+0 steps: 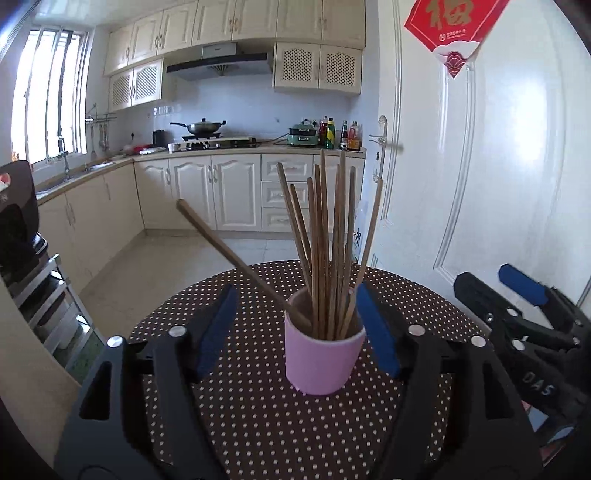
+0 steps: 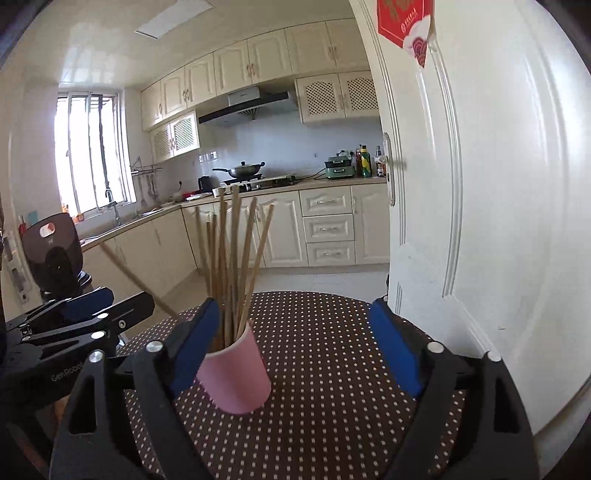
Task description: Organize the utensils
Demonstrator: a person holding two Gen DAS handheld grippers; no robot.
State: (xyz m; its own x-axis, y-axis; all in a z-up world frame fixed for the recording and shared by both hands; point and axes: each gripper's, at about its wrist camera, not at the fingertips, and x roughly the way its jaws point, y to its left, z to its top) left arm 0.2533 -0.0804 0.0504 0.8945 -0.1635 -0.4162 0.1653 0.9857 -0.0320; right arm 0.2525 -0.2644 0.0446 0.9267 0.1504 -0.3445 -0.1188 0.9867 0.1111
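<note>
On the round dotted table (image 1: pixel 258 424), the left gripper (image 1: pixel 295 332) stands with its jaws well apart, the pink cup (image 1: pixel 323 363) between the blue pads (image 1: pixel 218 328) but touched by neither; nothing is held. The right gripper (image 2: pixel 295 350) is spread wider, also empty, with the cup (image 2: pixel 236 376) just inside its left pad (image 2: pixel 194 350); whether that pad touches the cup cannot be told. The cup stands upright near the table's middle, holding a bundle of chopsticks (image 1: pixel 328 240) that fan upward, and one thicker stick (image 1: pixel 236 258) leans far out to the left over the rim. To the right a white door (image 1: pixel 498 184) stands close by the table, a red paper (image 1: pixel 454 29) hung on it. Far off lie kitchen cabinets (image 1: pixel 221 192), a wok (image 1: pixel 203 127) on the stove and bottles (image 1: pixel 340 134) on the counter. The left view shows the right gripper (image 1: pixel 524 314) at its right edge; the right view shows the left gripper (image 2: pixel 81 317) at its left edge and a dark appliance (image 2: pixel 51 247) beyond it
</note>
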